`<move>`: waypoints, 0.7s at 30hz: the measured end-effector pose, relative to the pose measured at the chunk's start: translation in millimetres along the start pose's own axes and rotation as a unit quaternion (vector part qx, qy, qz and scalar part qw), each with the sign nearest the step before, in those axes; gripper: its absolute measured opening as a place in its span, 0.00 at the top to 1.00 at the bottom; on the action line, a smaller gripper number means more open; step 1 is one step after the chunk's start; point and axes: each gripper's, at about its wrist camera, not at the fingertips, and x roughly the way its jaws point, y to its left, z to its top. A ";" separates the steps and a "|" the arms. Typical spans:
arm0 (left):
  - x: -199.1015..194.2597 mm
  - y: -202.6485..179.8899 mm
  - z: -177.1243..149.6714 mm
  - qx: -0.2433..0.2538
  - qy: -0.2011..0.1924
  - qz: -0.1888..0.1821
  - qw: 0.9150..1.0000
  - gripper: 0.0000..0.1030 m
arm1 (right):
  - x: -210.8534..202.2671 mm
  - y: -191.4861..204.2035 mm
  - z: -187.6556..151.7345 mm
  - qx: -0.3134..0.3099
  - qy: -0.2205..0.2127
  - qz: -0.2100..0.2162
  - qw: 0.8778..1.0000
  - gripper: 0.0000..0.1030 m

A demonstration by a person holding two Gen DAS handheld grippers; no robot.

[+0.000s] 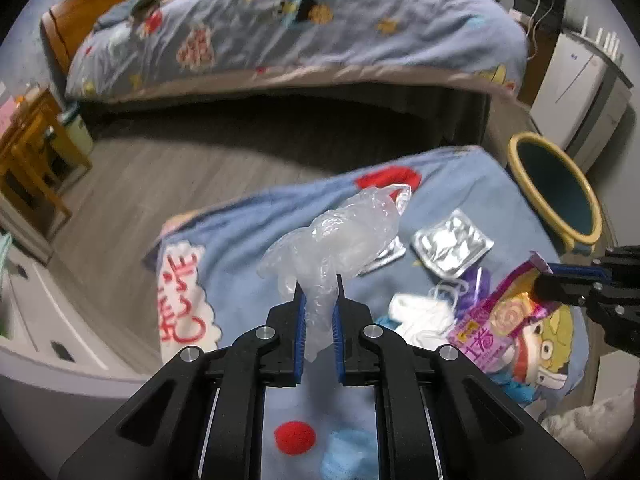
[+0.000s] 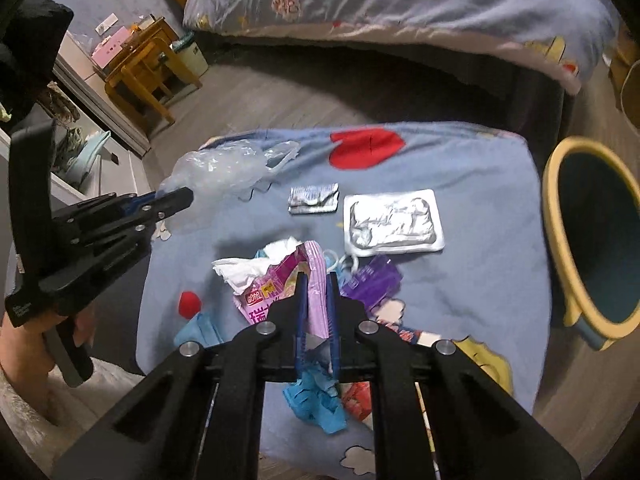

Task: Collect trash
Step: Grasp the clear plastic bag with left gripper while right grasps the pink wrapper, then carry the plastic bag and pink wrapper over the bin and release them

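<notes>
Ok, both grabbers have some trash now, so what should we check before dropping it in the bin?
1. Left hand-held gripper shut on the clear plastic bag: ok.
2. Right hand-held gripper shut on the pink snack wrapper: ok.
3. Bin open, mouth tilted toward the blanket: ok.
4. Room inside the bin: cannot tell, its bottom is hidden.
5. Snack wrapper free of the white tissue beside it: cannot tell.
6. All trash collected: not ok; the foil tray and small foil packet remain on the blanket.
</notes>
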 end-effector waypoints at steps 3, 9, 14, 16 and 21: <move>-15.5 -3.8 6.9 0.004 -0.026 -0.009 1.000 0.88 | -12.7 -4.2 5.5 0.004 -0.018 0.000 1.000 0.92; -38.4 -9.6 15.3 0.006 -0.060 -0.021 0.998 0.88 | -52.1 -15.5 16.9 0.016 -0.069 0.003 0.997 0.92; -44.5 -12.7 18.6 0.009 -0.070 -0.024 0.997 0.88 | -80.9 -21.3 23.8 0.012 -0.104 -0.007 0.995 0.92; -45.6 -15.2 19.8 0.011 -0.071 -0.026 0.997 0.88 | -91.4 -27.0 25.3 0.015 -0.116 -0.010 0.993 0.92; -46.2 -22.4 20.5 0.019 -0.074 -0.027 0.997 0.88 | -118.0 -47.7 27.9 0.032 -0.148 -0.022 0.988 0.92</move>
